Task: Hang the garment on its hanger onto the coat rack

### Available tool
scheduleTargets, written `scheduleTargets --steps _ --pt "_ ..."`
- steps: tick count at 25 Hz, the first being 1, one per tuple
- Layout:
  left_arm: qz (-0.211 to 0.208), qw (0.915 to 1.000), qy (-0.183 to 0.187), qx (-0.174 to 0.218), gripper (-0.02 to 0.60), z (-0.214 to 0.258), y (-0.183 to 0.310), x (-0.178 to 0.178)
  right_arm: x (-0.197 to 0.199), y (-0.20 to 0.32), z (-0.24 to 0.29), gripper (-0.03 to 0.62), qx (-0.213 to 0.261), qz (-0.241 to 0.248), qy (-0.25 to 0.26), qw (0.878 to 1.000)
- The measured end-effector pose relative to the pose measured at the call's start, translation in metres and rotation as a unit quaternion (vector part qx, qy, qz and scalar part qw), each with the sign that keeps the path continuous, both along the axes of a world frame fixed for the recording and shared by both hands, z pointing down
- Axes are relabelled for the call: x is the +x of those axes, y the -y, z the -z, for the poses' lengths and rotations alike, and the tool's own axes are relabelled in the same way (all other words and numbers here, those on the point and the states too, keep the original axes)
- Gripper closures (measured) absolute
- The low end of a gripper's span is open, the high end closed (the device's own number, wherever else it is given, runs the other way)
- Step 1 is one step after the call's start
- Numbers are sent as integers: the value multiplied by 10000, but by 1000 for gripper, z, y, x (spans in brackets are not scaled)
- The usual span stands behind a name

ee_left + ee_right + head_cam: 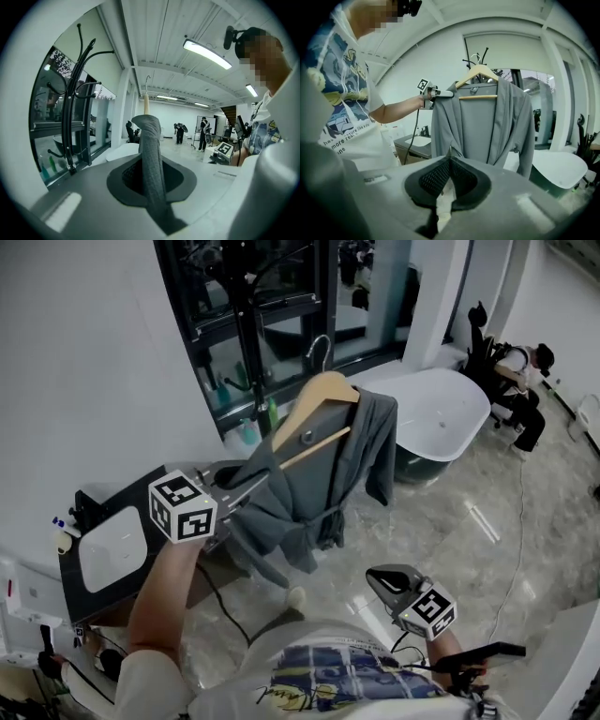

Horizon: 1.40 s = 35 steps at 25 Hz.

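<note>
A grey garment [309,488] hangs on a wooden hanger [319,399] with a metal hook [319,348], held up in the air. My left gripper [246,486] is shut on the garment's left shoulder over the hanger's end; in the left gripper view the grey fabric [152,154] rises between the jaws. The black coat rack [246,320] stands just behind, and appears as curved hooks [77,89] on the left. My right gripper [378,579] hangs low on the right, shut and empty, its jaws [450,151] pointing at the garment [487,122] and hanger [478,72].
A white bathtub [441,418] stands right of the rack by the dark-framed window. A dark counter with a white basin [108,549] is at the lower left. Bottles [248,432] line the sill. A person [520,395] sits at the far right.
</note>
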<state>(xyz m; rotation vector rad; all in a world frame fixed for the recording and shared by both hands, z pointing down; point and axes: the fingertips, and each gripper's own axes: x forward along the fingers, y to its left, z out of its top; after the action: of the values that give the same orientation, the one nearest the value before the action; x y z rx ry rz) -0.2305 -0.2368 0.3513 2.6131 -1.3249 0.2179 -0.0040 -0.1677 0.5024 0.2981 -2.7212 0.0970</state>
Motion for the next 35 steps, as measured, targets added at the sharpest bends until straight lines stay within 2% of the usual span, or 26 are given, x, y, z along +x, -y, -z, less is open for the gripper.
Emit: scheduleTargets --steps 3,7,16,22,25,30,35 --pt "-42 10000 51 -10 551 4 45 -26 -11 26 4 591 163 -341 -9 9993" --pt "22 10000 80 -3 551 14 98 -54 -22 48 4 592 33 -619 89 9980" --pt "359 9992 -18 -157 551 16 166 -99 -38 74 18 591 23 -1089 177 9939" --pt "487 9986 -101 -193 551 4 191 -127 -56 89 19 591 137 -1099 74 9938" --pt "560 9981 -130 -223 551 3 191 -133 -54 89 21 592 168 -1107 152 9936" --pt "731 9967 -238 -241 551 -24 207 -158 -60 106 5 591 217 -1244 111 9919" --pt "935 9950 -211 -288 551 -40 207 -165 -55 107 5 592 129 -1231 173 9922"
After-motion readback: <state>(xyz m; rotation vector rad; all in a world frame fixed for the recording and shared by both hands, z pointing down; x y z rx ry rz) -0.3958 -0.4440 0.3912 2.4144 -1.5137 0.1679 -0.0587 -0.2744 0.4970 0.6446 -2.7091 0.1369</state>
